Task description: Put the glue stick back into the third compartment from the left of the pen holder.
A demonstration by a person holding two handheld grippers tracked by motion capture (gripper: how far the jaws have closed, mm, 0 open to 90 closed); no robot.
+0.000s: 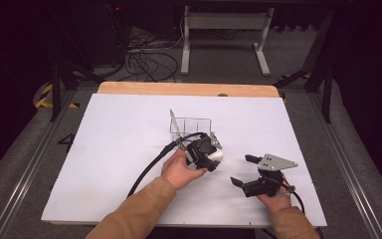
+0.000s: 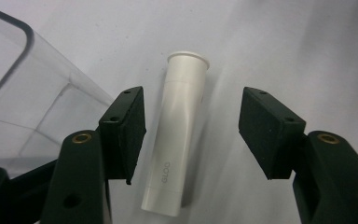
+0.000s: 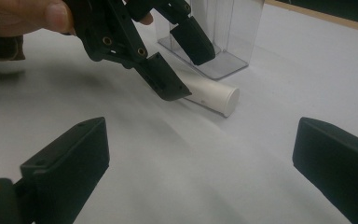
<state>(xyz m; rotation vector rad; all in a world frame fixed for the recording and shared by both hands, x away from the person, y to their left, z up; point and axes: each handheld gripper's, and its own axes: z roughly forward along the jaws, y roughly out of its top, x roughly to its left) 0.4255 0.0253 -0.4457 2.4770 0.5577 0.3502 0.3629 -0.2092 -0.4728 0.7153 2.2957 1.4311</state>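
While my left tool [image 2: 191,135] hangs released, its jaws straddle a white tube [image 2: 177,135] without touching it. That tube lies flat on the white table [image 1: 119,149], just beside a clear plastic box [image 1: 191,125]. My right tool [image 1: 248,172] rests on the table well apart from them, jaws spread with nothing between.

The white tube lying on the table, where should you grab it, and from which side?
Probably around the middle of the white tube, coming straight down from above. It lies flat on the white table, so its long round sides are free. The left hand-held gripper already straddles it with open jaws, one pad on each side. The clear box sits close alongside, so stay clear of it.
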